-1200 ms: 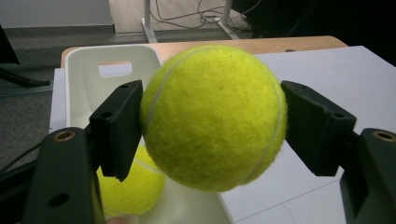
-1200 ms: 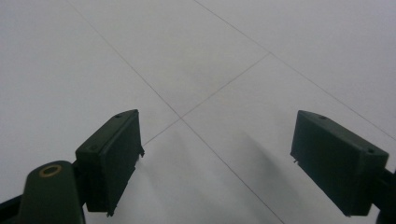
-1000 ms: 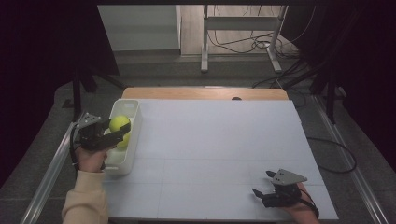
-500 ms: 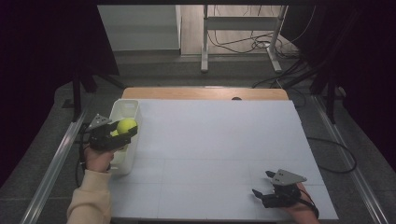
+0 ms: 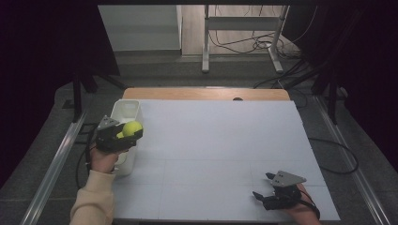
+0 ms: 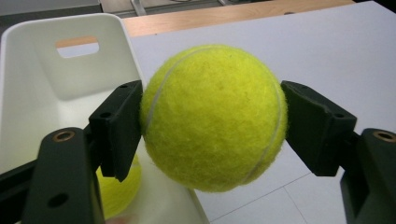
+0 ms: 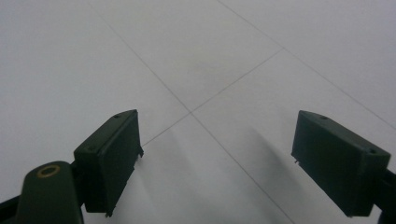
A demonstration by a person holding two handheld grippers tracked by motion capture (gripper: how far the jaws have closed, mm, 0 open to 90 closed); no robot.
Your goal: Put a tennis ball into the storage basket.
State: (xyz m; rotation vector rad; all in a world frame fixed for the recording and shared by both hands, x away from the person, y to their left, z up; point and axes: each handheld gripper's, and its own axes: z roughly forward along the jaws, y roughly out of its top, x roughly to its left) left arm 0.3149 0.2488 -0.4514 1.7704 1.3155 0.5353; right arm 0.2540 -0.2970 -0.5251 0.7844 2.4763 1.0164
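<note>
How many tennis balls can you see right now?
2. One tennis ball is clamped in the left gripper over the white bin's edge; a second ball lies inside the bin. More may be hidden there.

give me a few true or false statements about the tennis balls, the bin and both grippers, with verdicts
1. The left gripper is shut on a tennis ball. True.
2. The white bin stands at the table's right edge. False: it stands at the left edge.
3. A second ball lies in the bin. True.
4. The right gripper holds a ball. False: its jaws are open with nothing between them, over the white table.
5. The held ball is orange. False: it is yellow-green.
</note>
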